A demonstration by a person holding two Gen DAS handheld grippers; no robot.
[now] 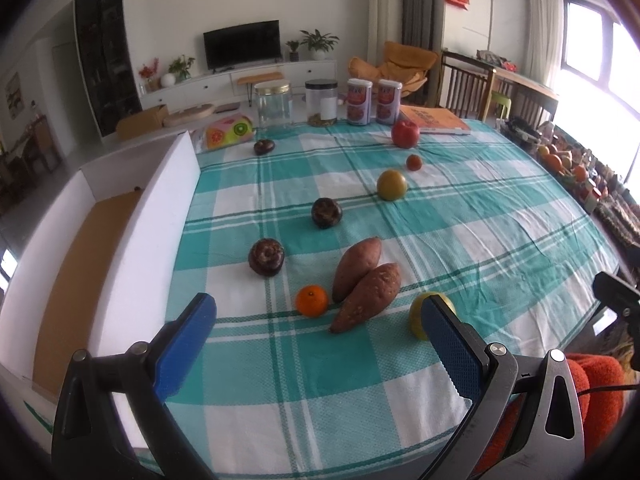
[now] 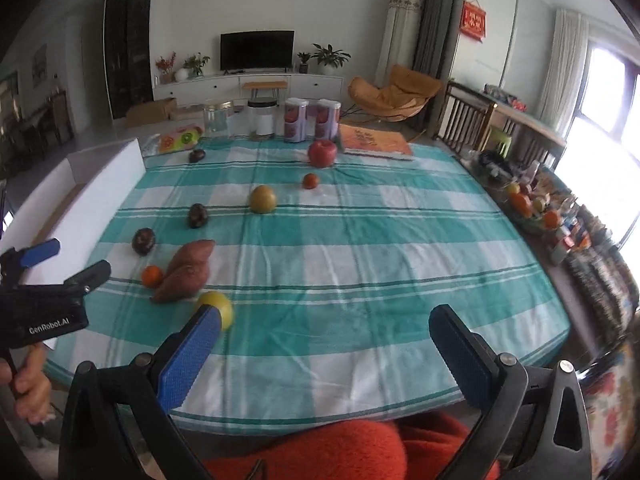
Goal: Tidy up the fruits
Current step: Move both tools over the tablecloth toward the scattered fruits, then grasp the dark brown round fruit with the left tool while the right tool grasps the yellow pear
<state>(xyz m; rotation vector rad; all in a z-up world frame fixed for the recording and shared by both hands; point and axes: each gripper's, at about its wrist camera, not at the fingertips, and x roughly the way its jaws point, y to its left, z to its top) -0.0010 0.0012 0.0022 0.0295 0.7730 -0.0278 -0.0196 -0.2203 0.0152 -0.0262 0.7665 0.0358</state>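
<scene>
Fruits lie on a teal checked tablecloth [image 1: 460, 220]. Near my open, empty left gripper [image 1: 320, 316] are a small orange [image 1: 311, 300], two sweet potatoes [image 1: 362, 280] and a yellow fruit [image 1: 418, 316] partly behind the right finger. Farther off lie dark round fruits [image 1: 266, 257] [image 1: 326, 212] [image 1: 264, 146], a yellow-green fruit [image 1: 392, 185], a small red fruit [image 1: 414, 162] and a red apple [image 1: 405, 133]. My right gripper [image 2: 324, 328] is open and empty above the near table edge. The yellow fruit [image 2: 219, 307] sits by its left finger. The left gripper [image 2: 52, 280] shows at the left.
A white box [image 1: 132, 240] with a brown cardboard floor stands along the table's left side. Jars [image 1: 274, 104], two cans [image 1: 372, 101], an orange book [image 1: 434, 120] and a fruit-print pack [image 1: 228, 130] line the far edge. A cluttered shelf [image 2: 560, 216] runs along the right.
</scene>
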